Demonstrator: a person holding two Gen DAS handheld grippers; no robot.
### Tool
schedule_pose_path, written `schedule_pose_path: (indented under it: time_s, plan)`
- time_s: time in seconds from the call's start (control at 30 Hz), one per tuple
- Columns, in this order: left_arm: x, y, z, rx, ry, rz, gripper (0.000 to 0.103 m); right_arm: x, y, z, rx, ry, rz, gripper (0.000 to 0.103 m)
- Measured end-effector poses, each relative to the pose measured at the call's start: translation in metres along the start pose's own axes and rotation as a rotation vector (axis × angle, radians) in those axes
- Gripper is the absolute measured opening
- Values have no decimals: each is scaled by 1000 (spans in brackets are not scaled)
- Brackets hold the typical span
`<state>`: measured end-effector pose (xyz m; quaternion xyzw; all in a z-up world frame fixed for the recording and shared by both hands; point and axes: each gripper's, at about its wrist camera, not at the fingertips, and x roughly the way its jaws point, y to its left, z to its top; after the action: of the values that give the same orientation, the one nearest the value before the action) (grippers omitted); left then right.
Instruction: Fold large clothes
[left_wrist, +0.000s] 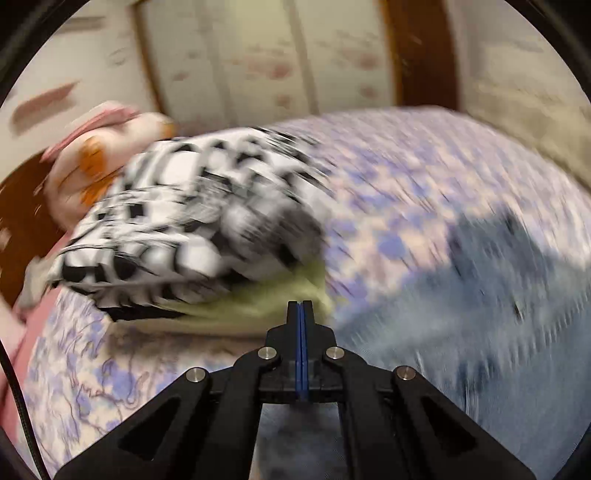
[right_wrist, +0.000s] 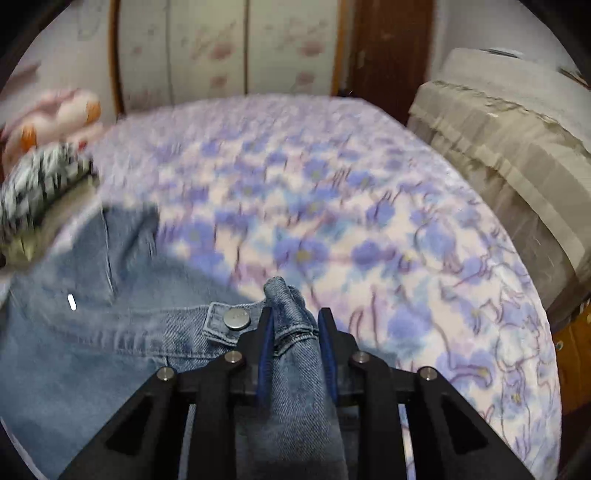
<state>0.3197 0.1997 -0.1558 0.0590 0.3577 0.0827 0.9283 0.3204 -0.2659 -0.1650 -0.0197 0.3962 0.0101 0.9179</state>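
The jeans lie on the bed, their waistband bunched between the right claw pads for lifting, while the left claw is closed empty near folded clothes.

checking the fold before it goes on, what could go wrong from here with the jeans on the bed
1. The left gripper is shut on nothing, so only the right gripper holds the jeans; the fold may come out lopsided.
2. The right one pinches just a bunched ridge of denim by the button; it could slip.
3. The pile lies close to the jeans and could get dragged.
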Motion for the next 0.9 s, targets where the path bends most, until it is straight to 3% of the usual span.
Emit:
schedule_pose_path:
  time_s: [0.13,0.27,0.3,0.33,0.37,0.43,0.47,0.7,0.77,0.8,0.83,0.9]
  plan:
    - [4,8,4,15,16,-12,0,13,12,7,1,-2,-30,23]
    - [14,8,-12,49,119,-126,4,39,6,-3,33,70,-39,23]
    - [13,10,-18,56,140,-142,14,43,3,-7,39,83,-34,23]
    - [14,10,-23,69,162,-158,30,45,2,-10,43,92,-29,23]
    - [16,9,-29,84,174,-161,38,47,-1,-13,50,99,-22,23]
    - [17,11,-37,96,181,-165,69,47,-3,-18,61,102,-12,23]
    - [19,12,-40,90,189,-177,72,47,-5,-19,68,102,-4,23]
    - [42,7,-55,93,273,-239,71,47,-5,-20,68,112,-1,24]
    - [45,5,-57,85,281,-304,41,48,-4,-20,70,115,0,24]
    - [46,3,-57,92,282,-284,33,48,-4,-20,70,116,-2,24]
    - [44,-1,-56,112,270,-272,18,49,-4,-21,70,118,-3,24]
    - [36,-10,-57,185,229,-203,14,48,-3,-22,69,116,-7,24]
